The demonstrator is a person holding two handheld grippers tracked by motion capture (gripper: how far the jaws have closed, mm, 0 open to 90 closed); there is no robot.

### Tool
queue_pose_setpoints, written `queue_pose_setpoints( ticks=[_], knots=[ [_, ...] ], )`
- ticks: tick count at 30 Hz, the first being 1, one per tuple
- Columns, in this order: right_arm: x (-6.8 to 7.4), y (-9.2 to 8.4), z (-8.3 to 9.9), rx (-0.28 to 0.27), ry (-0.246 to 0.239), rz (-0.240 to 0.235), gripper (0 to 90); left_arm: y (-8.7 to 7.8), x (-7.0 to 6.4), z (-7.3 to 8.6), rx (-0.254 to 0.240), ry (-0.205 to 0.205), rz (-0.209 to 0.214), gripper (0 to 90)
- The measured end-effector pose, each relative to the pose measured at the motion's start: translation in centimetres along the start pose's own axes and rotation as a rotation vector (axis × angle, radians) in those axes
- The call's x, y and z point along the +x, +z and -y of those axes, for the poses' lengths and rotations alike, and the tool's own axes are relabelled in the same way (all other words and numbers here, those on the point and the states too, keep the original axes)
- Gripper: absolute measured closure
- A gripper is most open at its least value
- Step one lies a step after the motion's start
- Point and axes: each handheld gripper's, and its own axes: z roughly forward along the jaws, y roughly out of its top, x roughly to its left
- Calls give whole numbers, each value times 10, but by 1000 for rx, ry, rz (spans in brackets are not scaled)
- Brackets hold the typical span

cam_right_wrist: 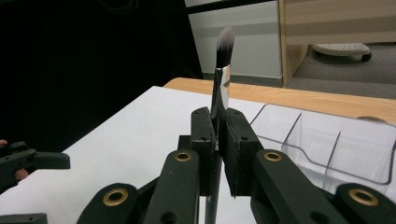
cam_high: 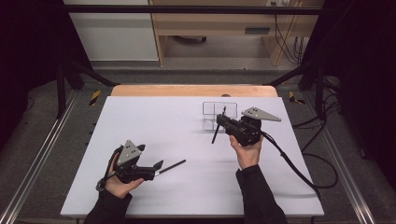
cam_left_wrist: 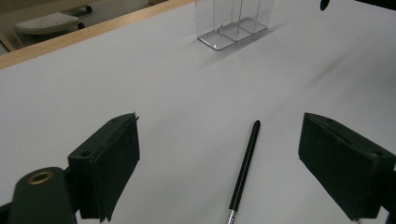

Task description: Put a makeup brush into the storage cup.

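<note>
My right gripper [cam_high: 220, 123] is raised above the table's far right, shut on a makeup brush [cam_high: 215, 136]. In the right gripper view the jaws [cam_right_wrist: 217, 123] pinch the brush just below its silver ferrule [cam_right_wrist: 220, 88], and the grey-tipped bristles stand upright above them. A clear compartment organizer [cam_high: 215, 114] stands just behind that gripper. My left gripper [cam_high: 150, 157] rests low at the near left with its jaws wide apart. A second thin black brush handle [cam_left_wrist: 243, 165] lies flat on the white table between the open jaws [cam_left_wrist: 219, 140], nearer the right pad [cam_left_wrist: 343, 163], touching neither.
The white table top [cam_high: 187, 140] ends in a wooden strip [cam_high: 194, 90] at the far side. The organizer [cam_right_wrist: 336, 144] has several open compartments. A black cable [cam_high: 289, 161] trails from the right gripper across the table's right edge. Dark frame rails flank both sides.
</note>
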Motion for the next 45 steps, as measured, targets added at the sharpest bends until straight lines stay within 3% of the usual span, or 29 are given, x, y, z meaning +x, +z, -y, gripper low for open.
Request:
queue_pose_setpoints(
  ticks=[22, 45],
  knots=[
    [-7, 20, -33, -9, -46, 95, 837, -1, 6, 1, 0, -14, 5, 118],
    [-21, 40, -47, -35, -58, 190, 837, -1, 6, 0, 5, -8, 7, 118]
  ],
)
